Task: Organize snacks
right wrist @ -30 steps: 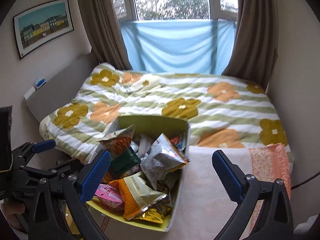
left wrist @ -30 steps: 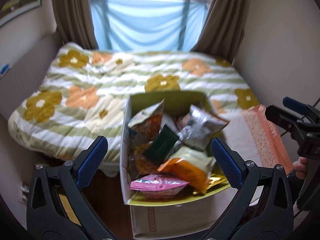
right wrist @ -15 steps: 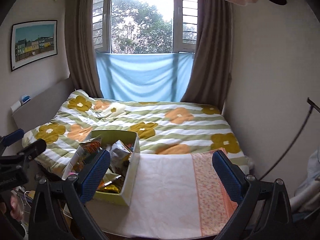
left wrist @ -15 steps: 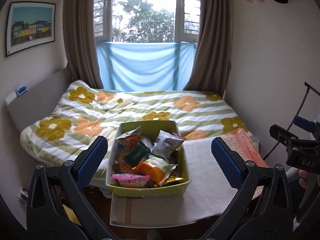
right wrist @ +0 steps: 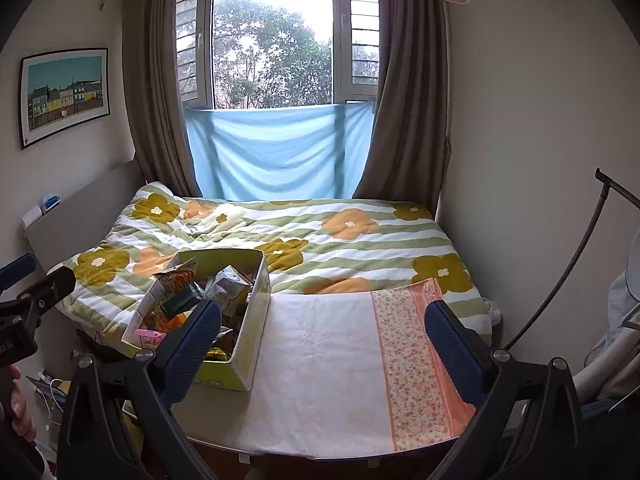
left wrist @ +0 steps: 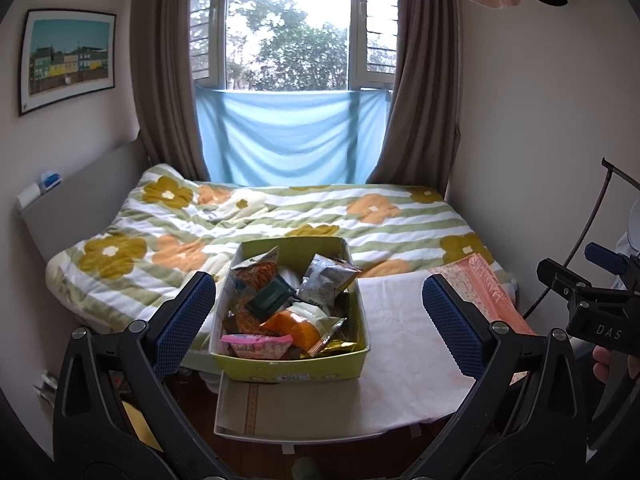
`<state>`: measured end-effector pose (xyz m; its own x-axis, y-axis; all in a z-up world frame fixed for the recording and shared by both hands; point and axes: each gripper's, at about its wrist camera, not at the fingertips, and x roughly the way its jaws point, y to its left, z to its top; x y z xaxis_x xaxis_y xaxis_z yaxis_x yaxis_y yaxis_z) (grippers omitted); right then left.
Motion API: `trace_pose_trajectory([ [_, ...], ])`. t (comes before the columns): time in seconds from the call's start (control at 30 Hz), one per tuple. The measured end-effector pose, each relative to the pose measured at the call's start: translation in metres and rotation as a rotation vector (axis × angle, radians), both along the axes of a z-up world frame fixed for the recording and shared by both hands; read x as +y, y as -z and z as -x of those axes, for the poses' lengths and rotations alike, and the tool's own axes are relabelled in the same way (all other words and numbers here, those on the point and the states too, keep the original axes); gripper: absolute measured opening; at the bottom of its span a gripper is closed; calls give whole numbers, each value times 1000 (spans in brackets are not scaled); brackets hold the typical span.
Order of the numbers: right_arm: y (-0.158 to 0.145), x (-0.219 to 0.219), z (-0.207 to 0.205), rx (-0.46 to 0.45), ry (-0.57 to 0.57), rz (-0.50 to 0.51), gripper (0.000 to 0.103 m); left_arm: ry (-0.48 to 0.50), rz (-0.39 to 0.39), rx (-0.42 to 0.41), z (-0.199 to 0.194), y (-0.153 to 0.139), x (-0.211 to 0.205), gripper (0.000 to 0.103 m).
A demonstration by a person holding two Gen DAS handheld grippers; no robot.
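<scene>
A yellow-green box (left wrist: 292,366) full of snack bags stands on a cloth-covered table at the foot of the bed; it also shows in the right wrist view (right wrist: 250,320). In it lie a pink packet (left wrist: 256,345), an orange bag (left wrist: 298,322), a silver bag (left wrist: 326,280) and a dark green packet (left wrist: 270,298). My left gripper (left wrist: 320,324) is open and empty, held back from the box. My right gripper (right wrist: 324,340) is open and empty, over the bare cloth right of the box.
The table's white cloth (right wrist: 328,364) has a pink floral strip (right wrist: 412,356) on its right. Behind it lies a bed with a flowered quilt (left wrist: 280,216). A wall stands close on the right, a headboard (left wrist: 80,200) on the left. A dark curved stand (right wrist: 560,264) rises at right.
Both grippers have pulled back and up from the box, so the whole room now shows. Both stay open and empty. The box has not moved.
</scene>
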<state>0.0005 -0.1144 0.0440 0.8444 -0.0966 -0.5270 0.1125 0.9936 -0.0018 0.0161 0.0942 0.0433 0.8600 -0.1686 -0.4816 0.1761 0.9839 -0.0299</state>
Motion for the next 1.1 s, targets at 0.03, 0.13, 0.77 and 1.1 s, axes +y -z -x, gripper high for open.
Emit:
trace_pose_trajectory([
  [0.03, 0, 0, 2, 0, 0, 0, 101, 0, 1, -1, 1, 0, 0, 103],
  [0.13, 1, -1, 3, -2, -1, -1, 101, 0, -1, -3, 0, -1, -3, 103],
  [0.77, -1, -7, -4, -3, 16, 1, 101, 9, 1, -1, -18, -5, -10, 103],
  [1.1, 0, -6, -4, -5, 23, 4, 101, 7, 0, -3, -19, -5, -12, 103],
])
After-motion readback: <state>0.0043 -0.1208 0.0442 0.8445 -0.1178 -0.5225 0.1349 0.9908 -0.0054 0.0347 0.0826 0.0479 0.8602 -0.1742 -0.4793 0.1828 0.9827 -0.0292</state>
